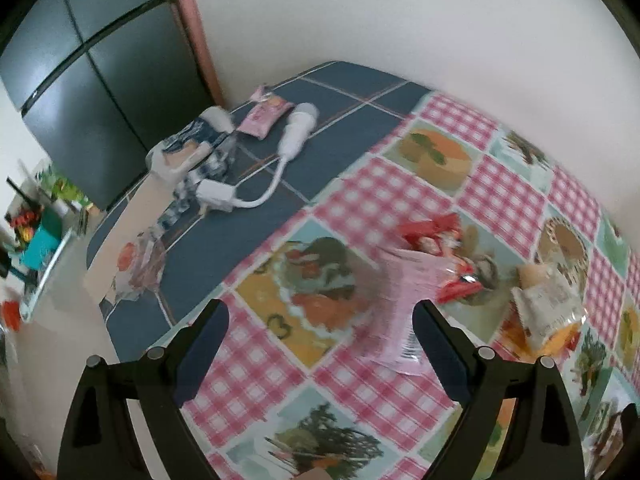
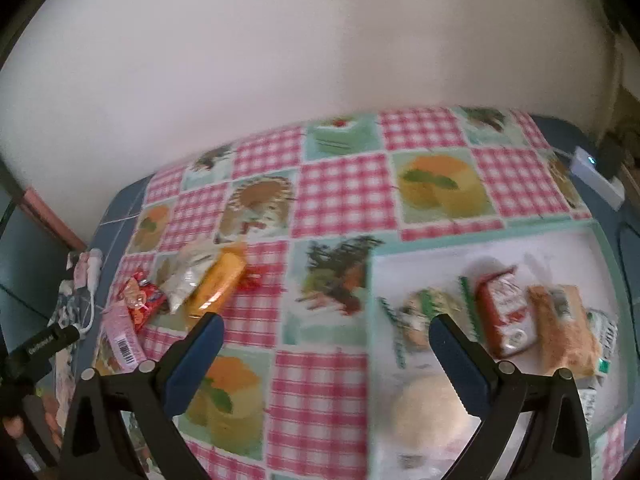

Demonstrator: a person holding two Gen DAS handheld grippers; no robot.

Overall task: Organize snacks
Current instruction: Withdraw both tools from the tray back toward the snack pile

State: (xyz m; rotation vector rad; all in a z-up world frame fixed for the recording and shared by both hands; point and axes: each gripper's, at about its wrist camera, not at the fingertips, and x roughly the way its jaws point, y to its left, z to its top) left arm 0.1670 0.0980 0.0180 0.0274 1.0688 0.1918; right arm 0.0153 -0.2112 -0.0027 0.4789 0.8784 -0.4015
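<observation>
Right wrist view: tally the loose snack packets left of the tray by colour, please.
Pink packet: 1
Red packet: 1
White packet: 1
Orange packet: 1
Total: 4. A red scrap beside the orange packet is too blurred to count.

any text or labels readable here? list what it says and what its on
No text reads clearly in either view.
Pink packet: a barcode label shows, digits too small to read.
Red carton in the tray: print blurred, unreadable.
Left gripper's black body: light lettering, too blurred to read.
Orange packet and white packet: print unreadable.
</observation>
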